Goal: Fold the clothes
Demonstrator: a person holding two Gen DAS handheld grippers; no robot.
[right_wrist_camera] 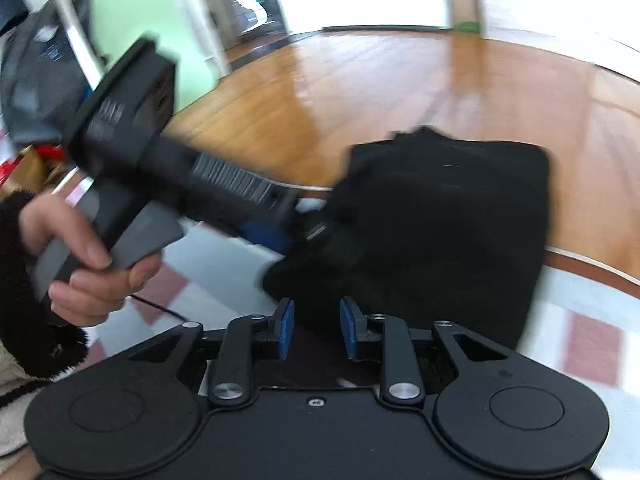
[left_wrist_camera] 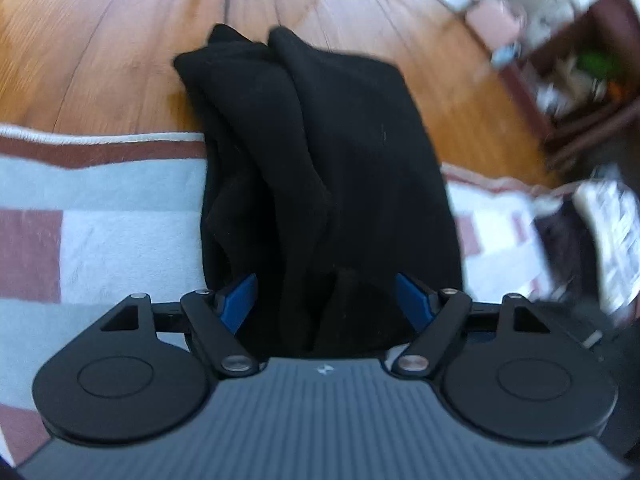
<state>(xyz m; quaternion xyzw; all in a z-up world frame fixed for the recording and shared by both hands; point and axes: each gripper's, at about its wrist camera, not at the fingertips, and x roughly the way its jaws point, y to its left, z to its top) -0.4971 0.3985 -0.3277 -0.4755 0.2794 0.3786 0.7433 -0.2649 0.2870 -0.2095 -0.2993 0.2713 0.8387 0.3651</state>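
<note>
**Black garment bundled at the rug's edge, fold close to finished**

Nearest the right wrist camera, the right claw [right_wrist_camera: 316, 330] stands partly parted, its blue pads on either side of a lip of the black garment [right_wrist_camera: 436, 232]; whether the pads actually press the cloth I cannot tell, since a narrow gap seems to show beside each one. In the left wrist view the left claw [left_wrist_camera: 326, 300] stands wide apart, with a thick bunch of the same black garment [left_wrist_camera: 320, 168] filling the space between its blue pads; cloth hides the pad faces, so a grip cannot be confirmed there either.

A little further out, the person's left hand [right_wrist_camera: 86, 264], in a dark fuzzy sleeve, holds the handle of the left tool, which reaches in over the cloth's left side.

The garment lies on a checked rug [left_wrist_camera: 120, 208] of white and rust squares, its far end spilling over the rug's border onto the wooden floor [left_wrist_camera: 120, 40]. It is plain black and soft, gathered into a compact, roughly rectangular bundle with one deep lengthwise crease and lumpy upper corners.

Judging by that shape, the main folds seem done; what appears left is flattening, squaring the edges and letting go.
</note>
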